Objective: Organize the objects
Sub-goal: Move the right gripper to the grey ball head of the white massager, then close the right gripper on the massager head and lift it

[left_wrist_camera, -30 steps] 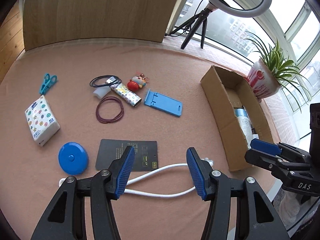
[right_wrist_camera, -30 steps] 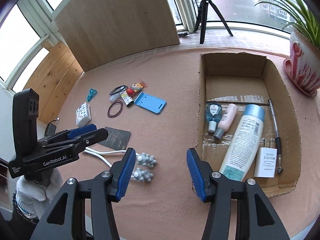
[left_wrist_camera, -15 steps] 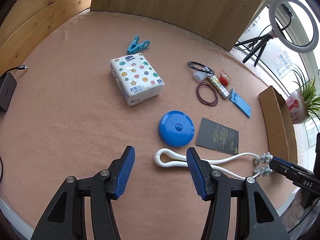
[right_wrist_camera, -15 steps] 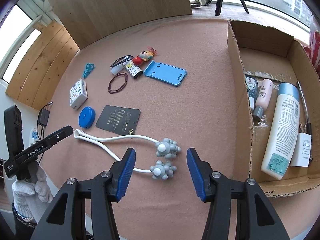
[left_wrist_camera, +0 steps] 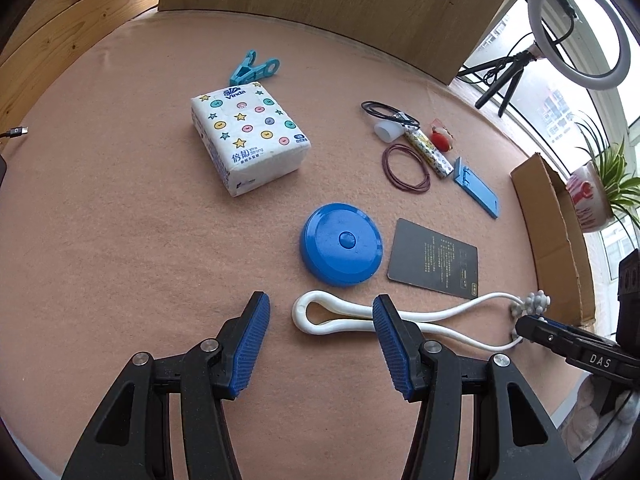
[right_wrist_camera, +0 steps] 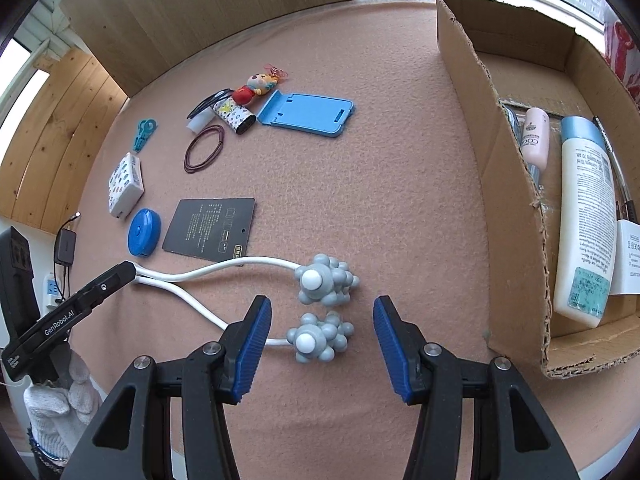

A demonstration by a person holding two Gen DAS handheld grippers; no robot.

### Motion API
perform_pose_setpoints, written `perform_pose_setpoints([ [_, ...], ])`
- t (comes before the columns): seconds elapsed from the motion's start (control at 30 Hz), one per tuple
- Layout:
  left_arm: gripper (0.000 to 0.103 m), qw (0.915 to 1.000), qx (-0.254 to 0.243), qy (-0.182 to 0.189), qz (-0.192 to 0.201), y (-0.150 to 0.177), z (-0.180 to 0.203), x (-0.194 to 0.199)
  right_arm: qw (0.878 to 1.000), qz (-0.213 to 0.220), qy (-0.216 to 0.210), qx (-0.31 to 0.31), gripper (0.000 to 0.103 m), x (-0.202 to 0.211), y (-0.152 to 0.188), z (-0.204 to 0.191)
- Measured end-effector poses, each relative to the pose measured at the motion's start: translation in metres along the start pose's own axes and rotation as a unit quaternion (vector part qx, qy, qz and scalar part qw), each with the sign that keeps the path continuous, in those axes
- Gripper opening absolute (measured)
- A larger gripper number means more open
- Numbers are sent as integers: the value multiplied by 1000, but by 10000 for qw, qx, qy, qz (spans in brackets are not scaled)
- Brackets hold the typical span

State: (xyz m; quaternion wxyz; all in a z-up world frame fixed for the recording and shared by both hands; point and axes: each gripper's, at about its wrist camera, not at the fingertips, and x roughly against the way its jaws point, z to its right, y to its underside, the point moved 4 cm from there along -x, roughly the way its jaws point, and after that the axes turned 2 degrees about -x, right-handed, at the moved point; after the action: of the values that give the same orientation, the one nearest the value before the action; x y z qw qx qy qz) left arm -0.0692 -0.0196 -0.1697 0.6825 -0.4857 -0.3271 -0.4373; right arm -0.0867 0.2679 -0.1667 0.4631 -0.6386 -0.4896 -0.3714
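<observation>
Your left gripper (left_wrist_camera: 320, 344) and right gripper (right_wrist_camera: 322, 348) have jaws spread, empty; grasp the light, springy white U-shaped massager with grey knobbed rollers (right_wrist_camera: 320, 280) by its stiff looped end.

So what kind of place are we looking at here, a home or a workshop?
Probably a home's glazed balcony or sunroom, set up for recording: a felt-covered table under big windows, a potted plant on the sill, and a ring light on a tripod.

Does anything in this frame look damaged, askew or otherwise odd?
Only the cardboard box: its near wall is ragged and torn along the top edge and leans outward. The bottles inside lie flat. Nothing is spilled, and the massager lies intact on the mat.
</observation>
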Motion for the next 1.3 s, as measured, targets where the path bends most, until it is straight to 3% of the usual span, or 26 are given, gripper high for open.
perform_pose_setpoints([
  [0.07,57,10000,-44,36,-16,0,3,-2,10000,-59,-50,-16,49,-3,2,0],
  [0.13,56,9999,-100,118,-51,0,7,-4,9999,-91,-49,-11,38,-6,3,-1],
  [0.3,56,9997,-185,125,-64,0,10,-6,10000,-35,13,-30,26,-6,3,0],
  [0.57,56,9996,-108,242,-6,-3,17,3,9999,90,31,-90,21,1,2,2],
  [0.83,56,9985,-152,436,308,-20,38,28,9989,402,-93,-200,21,30,-9,6],
  [0.97,56,9972,-212,573,427,-31,56,36,9975,639,-123,-290,21,51,-15,11],
  [1.3,55,9921,-589,1003,481,-65,124,28,9913,1068,-244,-726,7,95,-28,52],
])
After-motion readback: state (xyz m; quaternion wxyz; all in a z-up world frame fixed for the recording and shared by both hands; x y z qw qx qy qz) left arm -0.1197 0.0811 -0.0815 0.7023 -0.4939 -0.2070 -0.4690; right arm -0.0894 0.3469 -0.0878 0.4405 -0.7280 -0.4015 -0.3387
